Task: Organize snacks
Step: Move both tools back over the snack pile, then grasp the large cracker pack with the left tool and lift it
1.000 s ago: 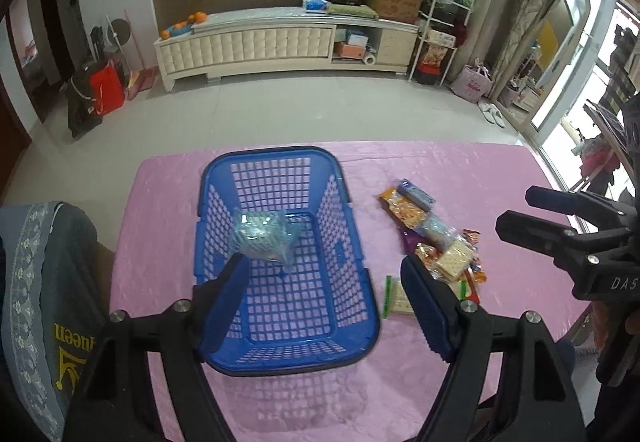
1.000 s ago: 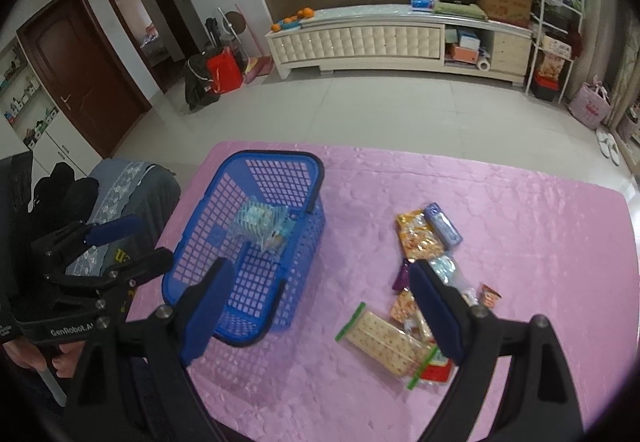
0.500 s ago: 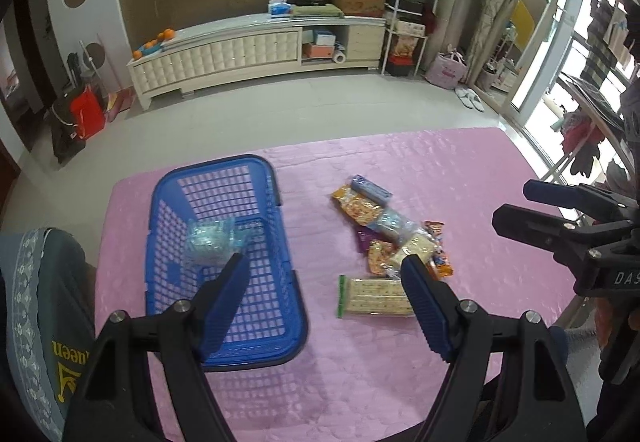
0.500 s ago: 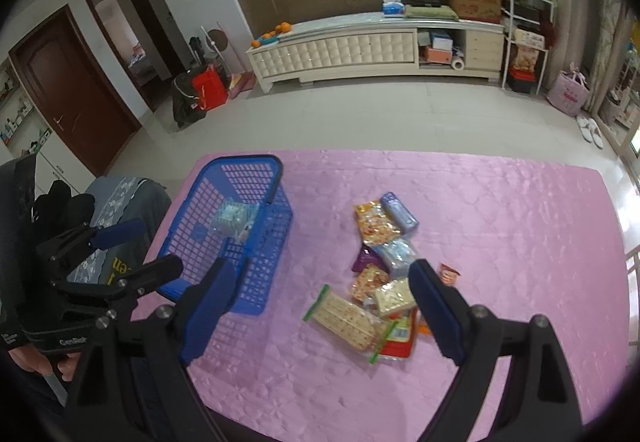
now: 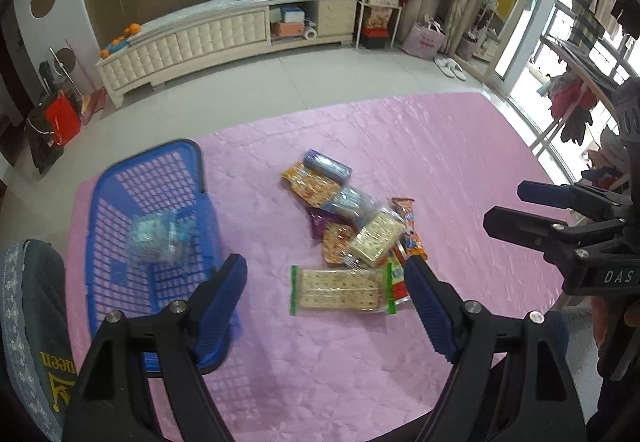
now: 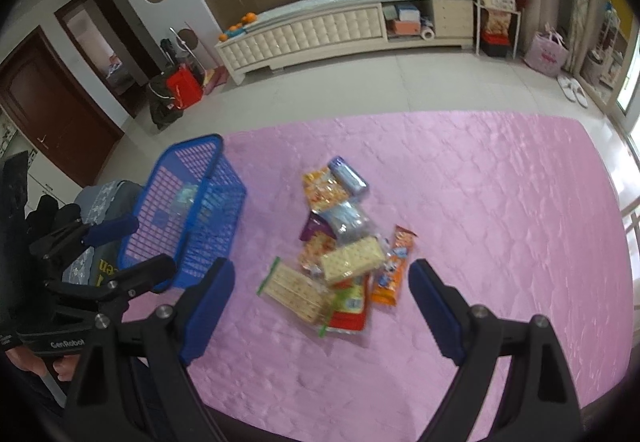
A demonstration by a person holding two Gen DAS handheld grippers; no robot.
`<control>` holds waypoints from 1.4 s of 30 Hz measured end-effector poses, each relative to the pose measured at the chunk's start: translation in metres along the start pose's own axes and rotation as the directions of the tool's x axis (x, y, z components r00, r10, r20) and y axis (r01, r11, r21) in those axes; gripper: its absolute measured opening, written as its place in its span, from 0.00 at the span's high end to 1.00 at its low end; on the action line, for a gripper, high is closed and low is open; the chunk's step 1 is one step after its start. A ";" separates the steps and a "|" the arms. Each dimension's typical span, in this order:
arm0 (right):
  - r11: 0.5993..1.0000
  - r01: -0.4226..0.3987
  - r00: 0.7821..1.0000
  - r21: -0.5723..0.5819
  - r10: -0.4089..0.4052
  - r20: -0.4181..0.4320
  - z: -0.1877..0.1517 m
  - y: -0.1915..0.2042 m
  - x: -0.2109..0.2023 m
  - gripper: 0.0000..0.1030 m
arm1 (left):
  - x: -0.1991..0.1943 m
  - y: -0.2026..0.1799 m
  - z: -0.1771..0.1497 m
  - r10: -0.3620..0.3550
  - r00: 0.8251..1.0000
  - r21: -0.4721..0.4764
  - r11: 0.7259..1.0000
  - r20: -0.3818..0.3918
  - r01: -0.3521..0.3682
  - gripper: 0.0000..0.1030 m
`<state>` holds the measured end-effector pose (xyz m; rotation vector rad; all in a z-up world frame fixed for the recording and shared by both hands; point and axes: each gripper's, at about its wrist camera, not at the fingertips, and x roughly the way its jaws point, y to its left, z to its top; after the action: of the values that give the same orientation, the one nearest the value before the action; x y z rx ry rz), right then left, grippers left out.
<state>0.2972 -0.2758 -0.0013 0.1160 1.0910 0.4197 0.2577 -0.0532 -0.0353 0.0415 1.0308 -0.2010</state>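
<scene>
A blue plastic basket (image 5: 120, 202) (image 6: 188, 170) stands on the left of the pink tablecloth with one clear pale-blue snack bag (image 5: 154, 240) inside. A heap of snack packets (image 5: 352, 218) (image 6: 344, 242) lies mid-table: a long cracker pack (image 5: 340, 288) (image 6: 294, 292) nearest me, a square cracker pack (image 5: 376, 240), orange packets and a blue roll (image 5: 328, 166). My left gripper (image 5: 325, 270) hovers open above the long cracker pack, nothing between its fingers. My right gripper (image 6: 322, 274) hangs open over the near side of the heap, also empty.
The pink tablecloth (image 5: 440, 162) (image 6: 500, 202) covers the table, with bare cloth right of the heap. A grey cushioned chair back (image 5: 28, 322) stands at the near left. Beyond the table are tiled floor and a white low cabinet (image 5: 208, 38).
Both grippers have swung right and a little lower, from over the basket to over the snack heap. The basket has slid to the left of both views. Both stay open and empty.
</scene>
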 end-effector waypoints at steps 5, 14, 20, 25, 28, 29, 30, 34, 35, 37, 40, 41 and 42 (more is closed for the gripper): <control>1.000 0.002 0.999 0.029 -0.001 -0.033 -0.012 -0.019 0.013 0.11 | 0.024 -0.014 -0.003 -0.004 0.999 0.017 1.000 -0.045 0.005 0.23; 0.998 0.003 0.996 0.067 0.003 -0.086 -0.021 -0.049 0.041 0.11 | 0.071 -0.031 -0.006 -0.010 0.993 0.081 0.997 -0.121 0.019 0.23; 0.997 0.004 0.994 0.082 0.005 -0.106 -0.022 -0.068 0.059 0.11 | 0.105 -0.033 -0.001 -0.053 0.987 0.106 0.992 -0.154 0.070 0.23; 0.996 0.007 0.992 0.091 0.005 -0.130 -0.020 -0.085 0.075 0.11 | 0.128 -0.041 0.005 -0.045 0.982 0.150 0.986 -0.181 0.073 0.23; 0.994 -0.001 0.990 0.113 0.017 -0.138 -0.019 -0.095 0.084 0.11 | 0.143 -0.044 0.010 -0.046 0.978 0.157 0.984 -0.204 0.079 0.23; 0.993 -0.004 0.990 0.120 0.021 -0.141 -0.019 -0.098 0.086 0.11 | 0.149 -0.045 0.013 -0.048 0.976 0.158 0.984 -0.214 0.083 0.23; 0.992 -0.006 0.989 0.125 0.024 -0.144 -0.019 -0.100 0.088 0.11 | 0.154 -0.046 0.015 -0.049 0.974 0.162 0.983 -0.222 0.086 0.23; 0.990 -0.011 0.987 0.140 0.033 -0.158 -0.022 -0.115 0.097 0.11 | 0.173 -0.051 0.019 -0.054 0.972 0.198 0.975 -0.229 0.101 0.23; 0.989 -0.011 0.986 0.145 0.035 -0.162 -0.024 -0.118 0.099 0.11 | 0.177 -0.054 0.019 -0.055 0.971 0.206 0.973 -0.235 0.105 0.23; 0.987 -0.013 0.985 0.158 0.040 -0.167 -0.024 -0.124 0.103 0.11 | 0.186 -0.058 0.018 -0.055 0.967 0.221 0.969 -0.250 0.112 0.23; 0.985 -0.019 0.984 0.173 0.049 -0.171 -0.028 -0.131 0.105 0.11 | 0.196 -0.063 0.016 -0.036 0.969 0.253 0.962 -0.245 0.100 0.23; 0.984 -0.020 0.984 0.175 0.051 -0.172 -0.028 -0.134 0.105 0.11 | 0.198 -0.063 0.016 -0.040 0.969 0.258 0.961 -0.245 0.105 0.23; 0.984 -0.022 0.984 0.176 0.053 -0.172 -0.029 -0.136 0.104 0.11 | 0.201 -0.064 0.015 -0.046 0.966 0.260 0.959 -0.254 0.114 0.23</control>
<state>0.3496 -0.3631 -0.1420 0.2582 1.3013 0.3734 0.3586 -0.1476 -0.1951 0.2816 1.2469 -0.4207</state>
